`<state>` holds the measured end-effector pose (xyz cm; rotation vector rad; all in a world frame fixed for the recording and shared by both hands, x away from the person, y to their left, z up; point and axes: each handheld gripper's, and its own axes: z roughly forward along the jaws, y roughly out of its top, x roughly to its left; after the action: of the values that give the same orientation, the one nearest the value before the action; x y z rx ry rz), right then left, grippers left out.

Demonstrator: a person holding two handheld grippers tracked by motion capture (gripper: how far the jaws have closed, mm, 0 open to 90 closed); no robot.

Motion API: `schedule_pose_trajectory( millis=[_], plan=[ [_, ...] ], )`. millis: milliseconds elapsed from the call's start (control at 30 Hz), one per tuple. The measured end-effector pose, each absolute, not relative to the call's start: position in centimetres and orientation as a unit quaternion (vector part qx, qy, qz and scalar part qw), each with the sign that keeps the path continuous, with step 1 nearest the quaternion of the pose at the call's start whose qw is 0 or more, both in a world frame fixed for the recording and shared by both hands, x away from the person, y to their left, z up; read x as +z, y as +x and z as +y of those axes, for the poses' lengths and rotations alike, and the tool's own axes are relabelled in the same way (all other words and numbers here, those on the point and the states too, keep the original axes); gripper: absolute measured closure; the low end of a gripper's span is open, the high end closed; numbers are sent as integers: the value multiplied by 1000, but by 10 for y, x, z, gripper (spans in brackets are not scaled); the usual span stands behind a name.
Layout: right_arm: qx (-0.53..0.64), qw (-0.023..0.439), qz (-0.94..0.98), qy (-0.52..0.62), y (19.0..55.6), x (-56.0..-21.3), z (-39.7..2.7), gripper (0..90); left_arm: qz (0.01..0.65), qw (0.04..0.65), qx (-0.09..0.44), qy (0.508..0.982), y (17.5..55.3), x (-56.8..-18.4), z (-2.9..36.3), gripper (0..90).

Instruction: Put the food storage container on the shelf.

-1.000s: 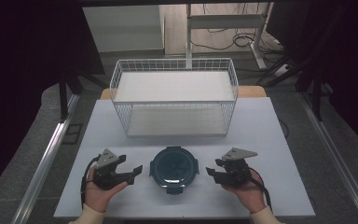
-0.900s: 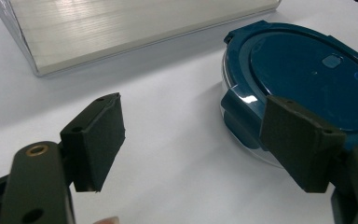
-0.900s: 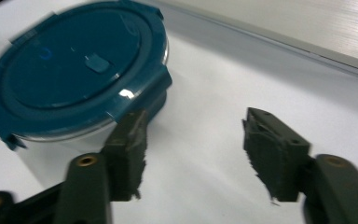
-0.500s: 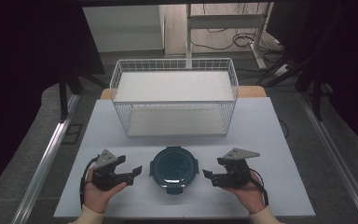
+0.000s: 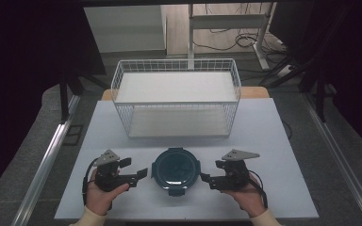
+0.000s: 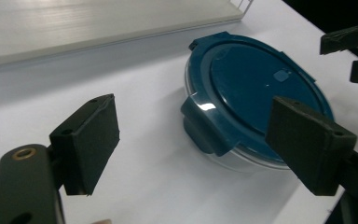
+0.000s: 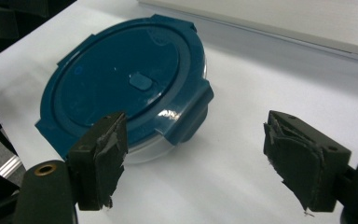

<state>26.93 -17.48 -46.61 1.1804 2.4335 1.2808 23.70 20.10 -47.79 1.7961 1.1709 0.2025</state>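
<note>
One round container (image 5: 175,170) sits on the worktop (image 5: 273,136), closed by one dark blue lid (image 6: 256,88); that lid carries four clip tabs at its edge, and one small raised valve (image 7: 140,82) shows on its top. One white wire basket (image 5: 176,96) stands at twelve o'clock from the container, with two flat white shelves inside, one above the other. Two grippers are out: the left gripper (image 5: 139,168) at nine o'clock from the container and the right gripper (image 5: 205,181) at three o'clock. Each has two black jaws, spread apart, and one grey three-cornered plate on top. Two hands hold them, one apiece.
</note>
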Motion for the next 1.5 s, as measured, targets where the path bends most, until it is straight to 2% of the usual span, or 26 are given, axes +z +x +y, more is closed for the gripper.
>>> schedule_pose_trajectory(
  millis=[133, 300, 467, 600, 967, 1100, 1233, 1333, 1500],
  plan=[
    [430, 71, 806, 400, 271, -463, -170, 206, 480, 480, 41, 734, 245, -478, 198, 167],
    [430, 45, 799, 418, 281, -459, -158, 163, 485, 486, -10, 727, 261, -478, 192, 166],
    [435, 5, 789, 435, 294, -461, -140, 143, 492, 484, -25, 724, 274, -478, 188, 167],
    [424, -6, 784, 454, 297, -475, -133, 109, 500, 464, -38, 730, 275, -487, 186, 153],
    [419, -65, 774, 471, 296, -496, -135, 106, 519, 456, -112, 714, 273, -509, 179, 162],
    [418, -83, 765, 483, 299, -503, -134, 105, 517, 451, -119, 717, 275, -513, 172, 169],
    [425, -98, 755, 489, 299, -507, -133, 120, 523, 466, -169, 693, 276, -523, 169, 169],
    [425, -100, 756, 489, 299, -508, -130, 123, 523, 459, -173, 697, 276, -525, 165, 201],
    [428, -130, 736, 508, 300, -514, -131, 133, 530, 458, -178, 691, 277, -526, 164, 220]
  ],
)
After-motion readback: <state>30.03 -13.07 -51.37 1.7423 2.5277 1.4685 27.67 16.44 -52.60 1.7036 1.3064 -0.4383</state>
